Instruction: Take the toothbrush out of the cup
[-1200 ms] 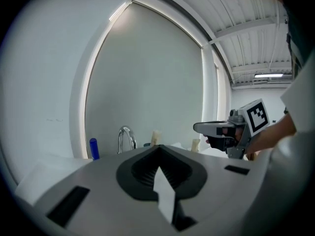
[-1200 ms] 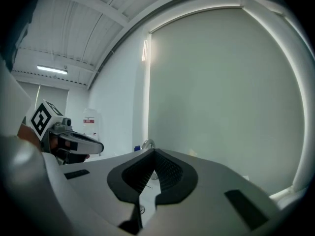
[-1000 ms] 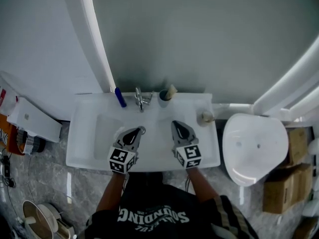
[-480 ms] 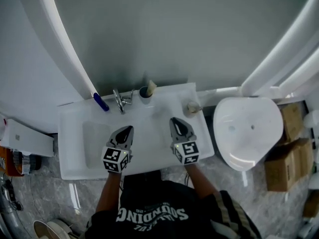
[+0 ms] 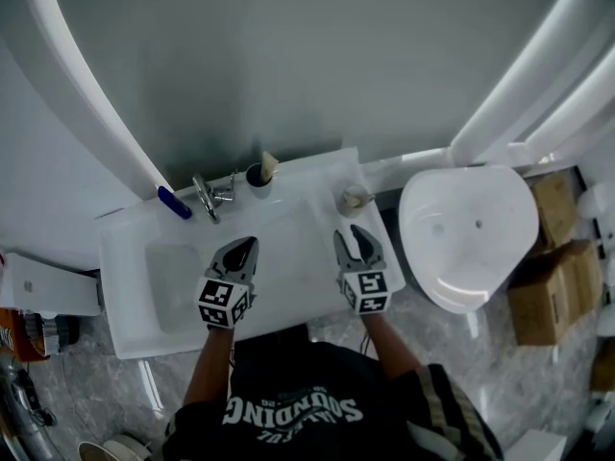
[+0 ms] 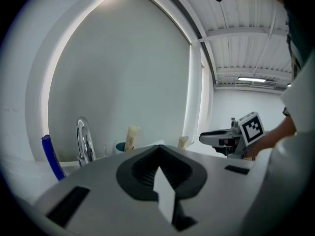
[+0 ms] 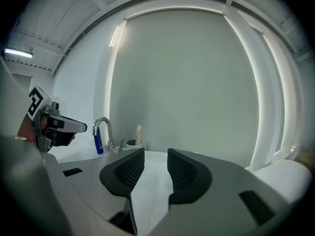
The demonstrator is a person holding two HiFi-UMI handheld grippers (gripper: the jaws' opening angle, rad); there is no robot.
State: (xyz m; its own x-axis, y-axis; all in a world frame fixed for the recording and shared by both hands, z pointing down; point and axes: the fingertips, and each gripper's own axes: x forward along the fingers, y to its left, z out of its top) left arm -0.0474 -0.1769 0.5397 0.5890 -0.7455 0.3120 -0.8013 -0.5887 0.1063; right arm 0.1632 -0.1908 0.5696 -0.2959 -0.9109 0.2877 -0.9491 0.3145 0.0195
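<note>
A dark cup [image 5: 257,177] stands at the back of the white sink [image 5: 298,257], just right of the faucet [image 5: 206,198]. A pale toothbrush [image 5: 269,164] sticks up out of it. The cup [image 6: 119,147] and toothbrush [image 6: 131,136] show far ahead in the left gripper view, and the cup [image 7: 131,143] and toothbrush [image 7: 139,133] likewise in the right gripper view. My left gripper [image 5: 244,248] hovers over the basin, shut and empty. My right gripper [image 5: 356,237] is over the sink's right side; its jaws are opening with nothing between them. Both are well short of the cup.
A blue stick-like item [image 5: 174,203] lies left of the faucet. A small beige object [image 5: 353,198] sits at the sink's back right corner. A white toilet [image 5: 466,233] stands to the right, cardboard boxes [image 5: 557,257] beyond it. A mirror wall rises behind the sink.
The right gripper's jaws have parted from shut. Both grippers have drifted, the right one toward the sink's right side. The head view has swung, so the sink sits further left.
</note>
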